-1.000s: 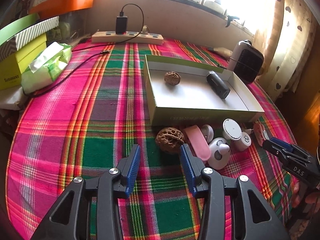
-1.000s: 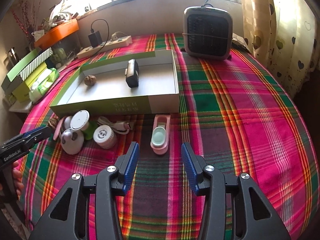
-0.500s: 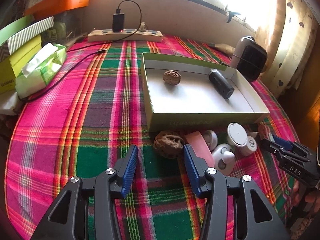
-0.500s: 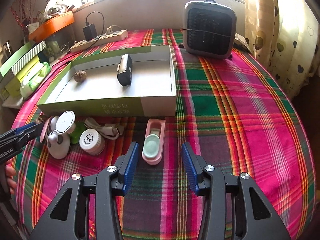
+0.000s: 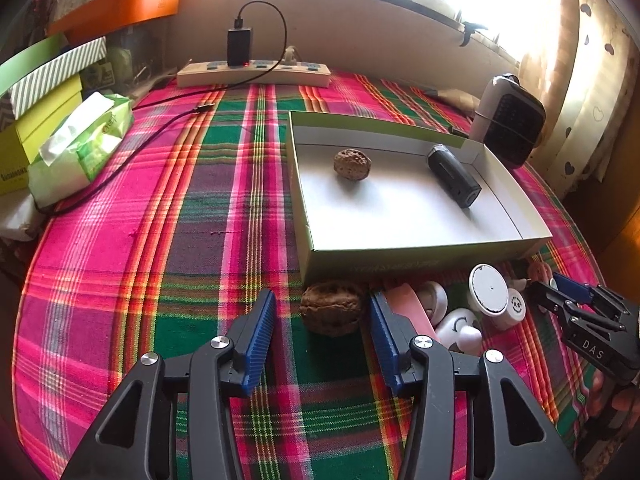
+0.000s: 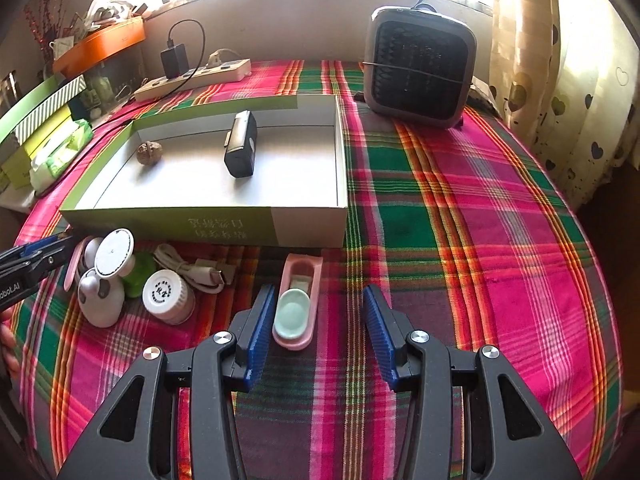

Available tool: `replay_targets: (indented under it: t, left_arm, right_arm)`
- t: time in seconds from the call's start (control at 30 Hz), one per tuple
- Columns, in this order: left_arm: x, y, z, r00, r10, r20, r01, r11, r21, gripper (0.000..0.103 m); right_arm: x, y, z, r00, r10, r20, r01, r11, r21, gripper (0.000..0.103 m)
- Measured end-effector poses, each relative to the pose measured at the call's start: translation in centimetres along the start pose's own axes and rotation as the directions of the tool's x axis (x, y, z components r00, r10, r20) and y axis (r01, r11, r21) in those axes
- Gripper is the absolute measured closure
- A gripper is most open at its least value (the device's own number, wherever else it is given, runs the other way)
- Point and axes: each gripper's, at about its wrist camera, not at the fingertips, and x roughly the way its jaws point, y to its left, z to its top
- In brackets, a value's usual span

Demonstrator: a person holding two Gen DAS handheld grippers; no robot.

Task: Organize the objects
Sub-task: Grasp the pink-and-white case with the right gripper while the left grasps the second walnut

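My left gripper (image 5: 321, 299) stands open, its blue fingers either side of a brown walnut (image 5: 332, 314) on the plaid cloth; neither pad touches it. My right gripper (image 6: 317, 293) is also open, and a pink case (image 6: 298, 304) with a mint-green inset lies between its fingers, close to the left one. Behind both stands a shallow green-and-white box (image 6: 160, 222) holding a second walnut (image 6: 149, 153) and a black device (image 6: 241, 146). A pink strip (image 5: 408, 300) lies just right of the walnut.
Between the grippers sit a white bottle (image 6: 168, 292), a round white lid (image 6: 114, 252), a white gadget (image 6: 100, 300), a green item and a coiled cable (image 6: 192, 270). A small heater (image 6: 420, 66) stands back right, a power strip (image 5: 256, 72) at the back, tissues (image 5: 80, 144) and stacked boxes left.
My left gripper's jaws have spread wider and moved forward until the walnut lies between them. My right gripper has come forward over the pink case, which now lies between its fingers.
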Motion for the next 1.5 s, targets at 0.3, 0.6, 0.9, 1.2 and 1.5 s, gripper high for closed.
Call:
replay_targets:
  t: [0.3, 0.6, 0.9, 1.2, 1.5]
  left_arm:
    - [0.0, 0.1, 0.1, 1.0, 0.014, 0.001, -0.014, 1.0, -0.006, 0.066]
    - [0.0, 0.3, 0.0, 1.0, 0.019, 0.001, -0.019, 1.0, -0.013, 0.073]
    - [-0.1, 0.4, -0.1, 1.0, 0.019, 0.001, -0.019, 1.0, -0.015, 0.073]
    - [-0.2, 0.4, -0.1, 1.0, 0.02, -0.001, -0.02, 1.0, -0.014, 0.073]
    - [-1.2, 0.3, 0.0, 1.0, 0.016, 0.019, -0.016, 1.0, -0.01, 0.073]
  right_arm:
    - [0.0, -0.1, 0.0, 1.0, -0.003, 0.003, 0.003, 1.0, 0.008, 0.057]
    - [-0.2, -0.1, -0.2, 1.0, 0.008, 0.009, -0.008, 1.0, 0.004, 0.071]
    - [-0.3, 0.0, -0.2, 1.0, 0.018, 0.013, -0.018, 1.0, 0.002, 0.084]
    - [-0.6, 0.0, -0.2, 1.0, 0.023, 0.021, -0.023, 1.0, 0.004, 0.084]
    - [-1.4, -0.1, 0.0, 0.999, 0.023, 0.039, -0.024, 1.0, 0.004, 0.084]
